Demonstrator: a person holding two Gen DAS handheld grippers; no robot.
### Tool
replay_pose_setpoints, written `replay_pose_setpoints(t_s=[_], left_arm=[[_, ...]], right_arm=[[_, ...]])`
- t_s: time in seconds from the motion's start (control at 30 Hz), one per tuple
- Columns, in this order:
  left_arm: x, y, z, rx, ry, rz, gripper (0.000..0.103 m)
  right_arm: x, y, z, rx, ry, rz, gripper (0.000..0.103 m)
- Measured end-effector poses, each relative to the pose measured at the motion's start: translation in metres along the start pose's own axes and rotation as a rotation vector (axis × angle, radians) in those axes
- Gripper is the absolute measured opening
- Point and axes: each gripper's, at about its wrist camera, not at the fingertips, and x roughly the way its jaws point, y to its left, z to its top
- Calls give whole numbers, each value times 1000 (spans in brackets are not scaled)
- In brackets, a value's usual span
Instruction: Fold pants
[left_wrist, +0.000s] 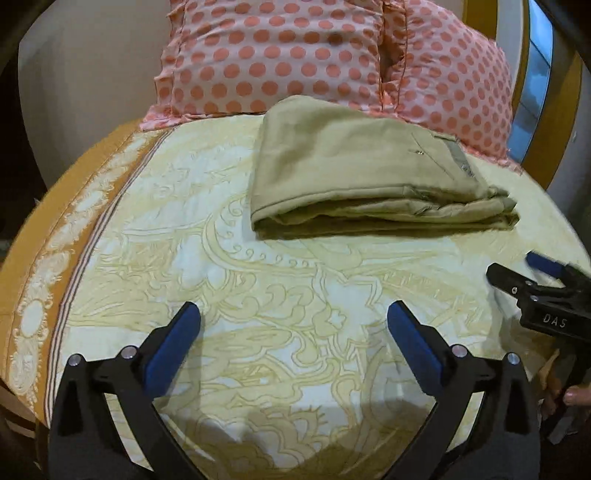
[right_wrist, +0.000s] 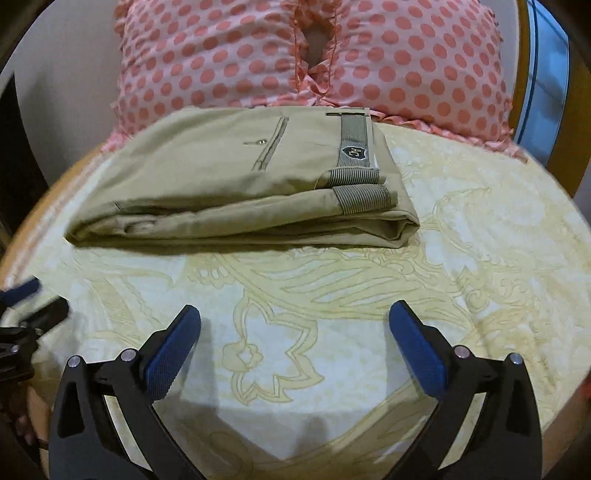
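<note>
Khaki pants (left_wrist: 354, 173) lie folded in a thick rectangle on the bed, close to the pillows. In the right wrist view the pants (right_wrist: 229, 184) show a back pocket and the ribbed waistband at the right end. My left gripper (left_wrist: 293, 314) is open and empty, over the sheet in front of the pants. My right gripper (right_wrist: 294, 314) is open and empty too, a short way in front of the pants. The right gripper also shows at the right edge of the left wrist view (left_wrist: 517, 273), and the left gripper at the left edge of the right wrist view (right_wrist: 40, 299).
The bed has a yellow and white patterned sheet (left_wrist: 258, 295) with an orange border (left_wrist: 44, 236) at the left edge. Two pink polka-dot pillows (left_wrist: 280, 55) stand behind the pants. A wooden frame (left_wrist: 532, 110) rises at the back right.
</note>
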Motion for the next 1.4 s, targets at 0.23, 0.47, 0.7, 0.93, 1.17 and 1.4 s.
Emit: replay_pose_setpoints(t_s=[0.23, 0.47, 0.7, 0.93, 1.17, 1.4], left_arm=[[-2, -4, -8, 14, -44, 38, 101], [-1, -4, -9, 12, -59, 41, 101], [-1, -4, -10, 13, -61, 41, 101], [-1, -4, -10, 13, -62, 41, 101], [-1, -4, -10, 13, -62, 41, 101], [-1, -5, -10, 13, -62, 41, 101]], right_arm=[[-2, -2, -8, 20, -57, -5, 102], [-4, -2, -11, 15, -82, -3, 102], [-4, 0, -11, 14, -85, -2, 102], [-4, 0, -11, 15, -86, -4, 102], [-4, 0, -11, 14, -86, -3, 102], [-4, 1, -11, 15, -87, -5, 102]])
